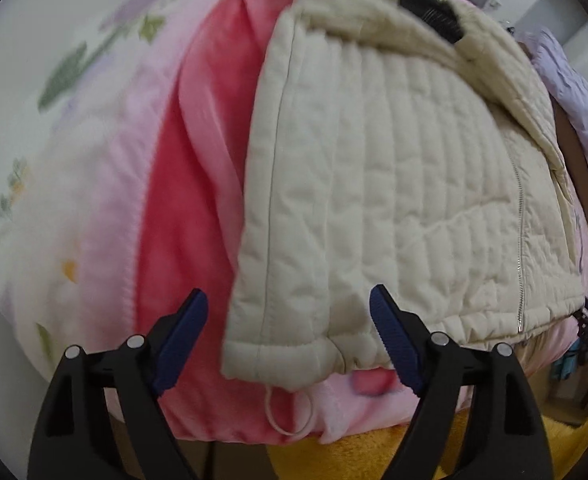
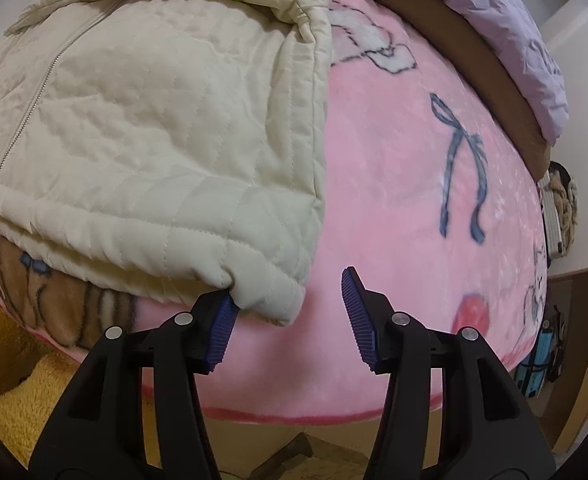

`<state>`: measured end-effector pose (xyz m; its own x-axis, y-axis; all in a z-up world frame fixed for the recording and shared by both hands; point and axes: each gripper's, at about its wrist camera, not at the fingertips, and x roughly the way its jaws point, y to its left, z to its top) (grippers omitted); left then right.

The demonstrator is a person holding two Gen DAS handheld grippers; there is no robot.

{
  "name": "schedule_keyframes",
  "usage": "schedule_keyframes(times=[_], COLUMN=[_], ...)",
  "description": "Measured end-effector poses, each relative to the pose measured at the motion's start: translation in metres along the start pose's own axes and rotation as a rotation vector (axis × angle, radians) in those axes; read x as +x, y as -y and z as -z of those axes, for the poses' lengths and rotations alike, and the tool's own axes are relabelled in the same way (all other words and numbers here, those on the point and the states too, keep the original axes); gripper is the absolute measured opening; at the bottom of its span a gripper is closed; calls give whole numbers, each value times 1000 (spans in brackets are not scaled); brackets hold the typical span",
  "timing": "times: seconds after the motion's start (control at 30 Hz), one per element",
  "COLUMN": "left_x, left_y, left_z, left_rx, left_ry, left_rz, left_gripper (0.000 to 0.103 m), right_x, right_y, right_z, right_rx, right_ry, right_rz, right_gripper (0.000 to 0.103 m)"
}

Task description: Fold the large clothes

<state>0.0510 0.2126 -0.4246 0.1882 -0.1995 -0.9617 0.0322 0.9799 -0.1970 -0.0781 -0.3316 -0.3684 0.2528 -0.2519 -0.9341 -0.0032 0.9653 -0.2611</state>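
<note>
Left wrist view: a pink blanket covers the bed, and the cream quilted jacket lies on it, zipped, hem nearest. Its dark neck label is too blurred to read. The left gripper stands released, jaws spread around a hem corner. The right gripper is also released, one pad touching the other corner.

Left gripper points steeply down, jaws wide apart astride the jacket hem; right gripper gapes at its corner, gripping nothing
</note>
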Motion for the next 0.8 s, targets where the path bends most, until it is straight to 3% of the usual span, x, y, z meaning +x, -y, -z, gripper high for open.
schedule_keyframes(times=[0.1,0.13,0.17,0.23,0.3,0.37,0.53,0.7,0.8], left_x=[10,10,8,-3,-15,-22,-25,-17,-13], left_y=[-4,-4,-5,-10,-12,-7,-9,-9,-11], left_z=[5,6,6,7,8,9,7,3,2], left_rx=[-78,-92,-115,-208,-275,-269,-286,-263,-266], left_ry=[-37,-37,-43,-27,-2,2,-12,-36,-41], left_rz=[56,44,21,60,95,99,122,92,95], left_gripper=[65,48,41,34,33,32,32,32,32], right_x=[0,0,0,-2,-12,-28,-30,22,51], right_y=[-1,1,3,8,16,30,65,67,61], right_z=[1,2,2,5,9,12,22,30,36], right_rx=[-3,1,8,37,100,224,621,834,879], right_ry=[-5,-7,-11,-20,-17,17,63,11,-36], right_rz=[-4,-10,-16,-45,-110,-209,-494,-573,-609], right_gripper=[50,50,53,55,62,76,79,79,79])
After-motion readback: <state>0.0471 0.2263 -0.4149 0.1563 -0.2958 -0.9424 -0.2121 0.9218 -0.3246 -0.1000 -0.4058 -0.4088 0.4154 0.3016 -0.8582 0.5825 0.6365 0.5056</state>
